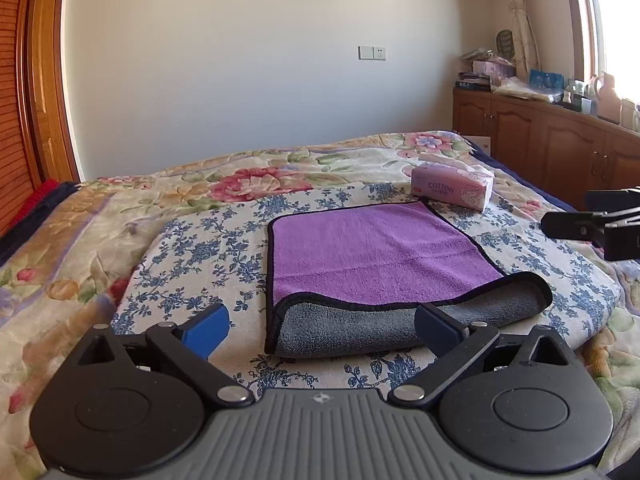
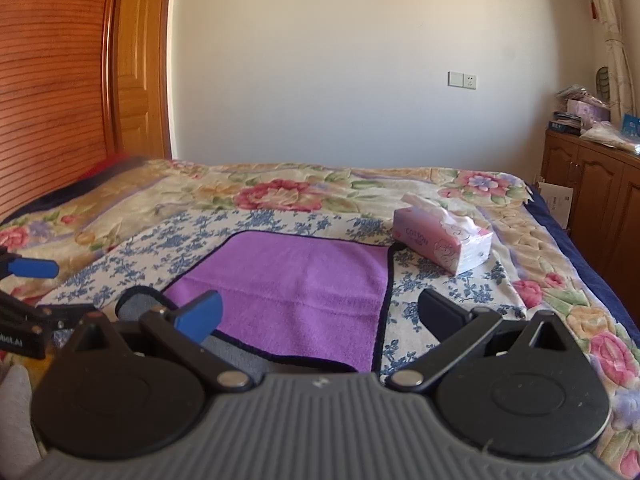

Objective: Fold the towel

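The towel [image 1: 372, 248] lies on a cloth [image 1: 192, 240] spread over the bed [image 1: 80, 232]; a tissue box [image 1: 452, 186] sits at its far right corner.

At frame centre a purple towel [image 1: 372, 252], near edge turned up grey, lies on the floral bedspread [image 1: 192, 248] beyond the left gripper [image 1: 324, 328], whose jaws stand spread.
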Motion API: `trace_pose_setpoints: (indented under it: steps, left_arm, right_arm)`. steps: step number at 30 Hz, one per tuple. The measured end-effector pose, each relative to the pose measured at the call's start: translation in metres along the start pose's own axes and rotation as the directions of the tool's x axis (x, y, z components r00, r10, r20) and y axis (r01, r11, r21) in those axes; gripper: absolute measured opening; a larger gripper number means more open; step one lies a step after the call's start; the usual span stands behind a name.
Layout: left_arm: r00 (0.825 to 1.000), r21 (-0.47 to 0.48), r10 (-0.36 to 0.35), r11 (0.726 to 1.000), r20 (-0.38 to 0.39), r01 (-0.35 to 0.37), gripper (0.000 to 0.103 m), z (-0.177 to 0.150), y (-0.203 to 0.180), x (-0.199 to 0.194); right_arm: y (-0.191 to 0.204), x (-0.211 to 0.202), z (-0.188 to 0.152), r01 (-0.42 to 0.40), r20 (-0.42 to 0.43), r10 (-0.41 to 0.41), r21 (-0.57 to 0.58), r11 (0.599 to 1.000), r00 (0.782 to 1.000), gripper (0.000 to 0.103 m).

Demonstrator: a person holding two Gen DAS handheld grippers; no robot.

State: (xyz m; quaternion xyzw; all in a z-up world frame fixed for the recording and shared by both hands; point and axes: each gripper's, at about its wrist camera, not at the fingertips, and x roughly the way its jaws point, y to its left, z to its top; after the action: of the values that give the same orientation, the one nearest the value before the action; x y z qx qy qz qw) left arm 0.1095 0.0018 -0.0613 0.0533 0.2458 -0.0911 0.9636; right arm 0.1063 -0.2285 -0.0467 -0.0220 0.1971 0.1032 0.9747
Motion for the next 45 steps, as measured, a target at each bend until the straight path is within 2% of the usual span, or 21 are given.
trace_pose_setpoints:
  steps: [22, 30, 41, 45]
  left_arm:
    - [0.997, -0.072, -0.043, 0.997, -0.060, 0.038, 0.080, 0.003, 0.028, 0.054]
    - [0.995, -0.111, -0.055, 0.993, -0.085, 0.046, 0.066, 0.005, 0.040, 0.074]
    - [0.988, -0.155, -0.085, 0.986, -0.126, 0.065, 0.052, 0.002, 0.048, 0.091]
    - [0.986, -0.156, -0.096, 0.985, -0.138, 0.074, 0.042, 0.000, 0.048, 0.093]
  right_arm:
    - [0.000, 0.037, -0.010, -0.049, -0.126, 0.047, -0.016, 0.999, 0.991, 0.103]
    - [0.001, 0.047, -0.016, -0.053, -0.170, 0.050, -0.018, 0.998, 0.984, 0.103]
    - [-0.007, 0.060, -0.022, -0.049, -0.246, 0.051, 0.015, 0.999, 0.968, 0.103]
    - [-0.011, 0.065, -0.025, -0.046, -0.277, 0.052, 0.030, 0.999, 0.960, 0.103]
